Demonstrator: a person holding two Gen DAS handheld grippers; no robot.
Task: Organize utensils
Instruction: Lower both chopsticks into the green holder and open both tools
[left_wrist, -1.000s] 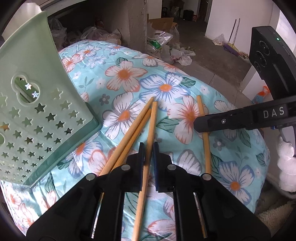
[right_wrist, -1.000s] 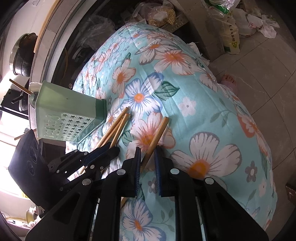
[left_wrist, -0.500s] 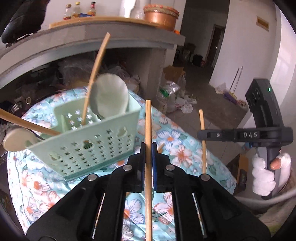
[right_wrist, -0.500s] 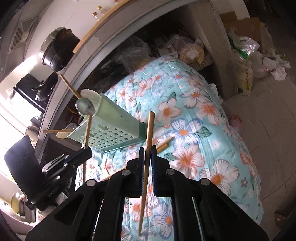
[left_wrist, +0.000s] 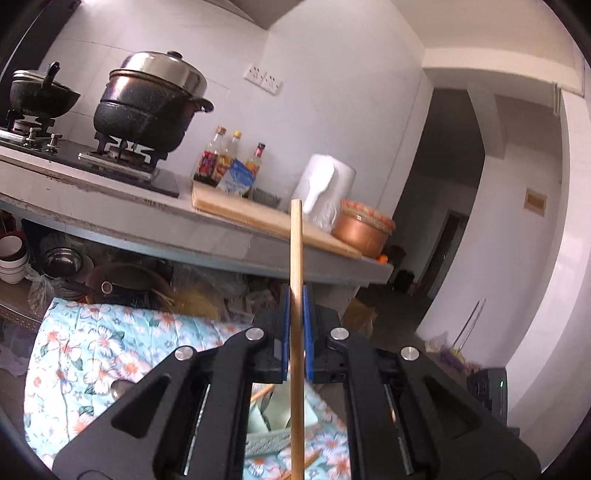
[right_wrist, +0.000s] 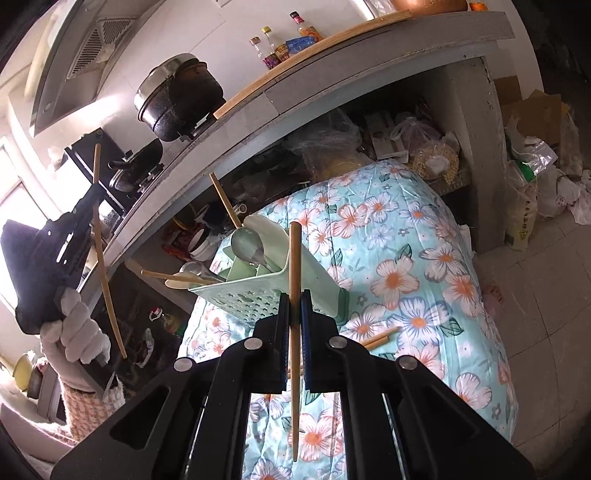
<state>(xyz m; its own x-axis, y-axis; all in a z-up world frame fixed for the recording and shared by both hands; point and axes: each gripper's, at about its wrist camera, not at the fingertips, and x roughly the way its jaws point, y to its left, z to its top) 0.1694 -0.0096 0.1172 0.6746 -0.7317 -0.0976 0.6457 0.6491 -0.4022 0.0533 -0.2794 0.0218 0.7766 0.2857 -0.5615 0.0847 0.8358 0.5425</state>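
My left gripper is shut on a wooden chopstick and holds it upright, high above the table. In the right wrist view the left gripper shows at the far left with its chopstick. My right gripper is shut on another wooden chopstick, held upright just in front of the green perforated utensil basket. The basket holds spoons and a chopstick. Two more chopsticks lie on the floral cloth right of the basket.
A grey counter behind the table carries a black pot on a stove, bottles, a white jug and a copper bowl. Bags and clutter lie under the counter. Tiled floor is on the right.
Both grippers have lifted their chopsticks off the cloth and risen. The left one has tilted up until it looks at the counter; the right one has moved close to the basket.
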